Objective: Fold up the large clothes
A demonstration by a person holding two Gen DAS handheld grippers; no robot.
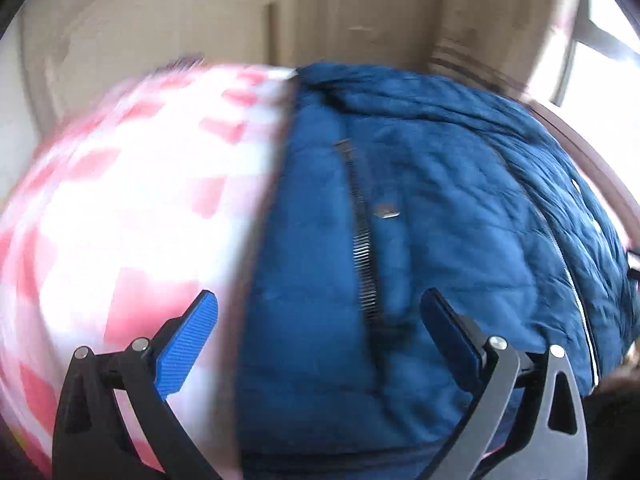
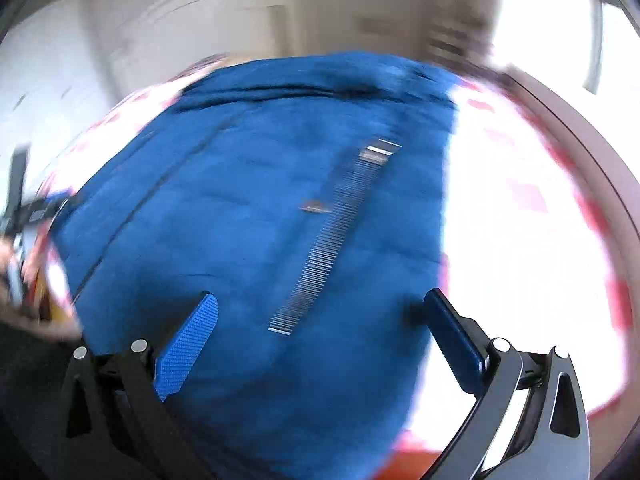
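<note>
Lying on the checked cloth [image 1: 132, 184], the blue jacket [image 1: 420, 208] leaves bare margins; left tongs [image 1: 320, 308] and right tongs [image 2: 322, 308] both spread, empty.

One blue jacket [image 1: 440, 200]; one checkered cloth [image 1: 120, 200]; two hand-held grippers: left [image 1: 320, 312], right [image 2: 320, 312].

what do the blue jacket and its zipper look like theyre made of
The blue jacket looks like quilted, padded synthetic fabric with a matte finish: stitched lines and puffy wrinkles show. Its zipper looks metal, since the teeth glint silver, though blur leaves that uncertain.
</note>
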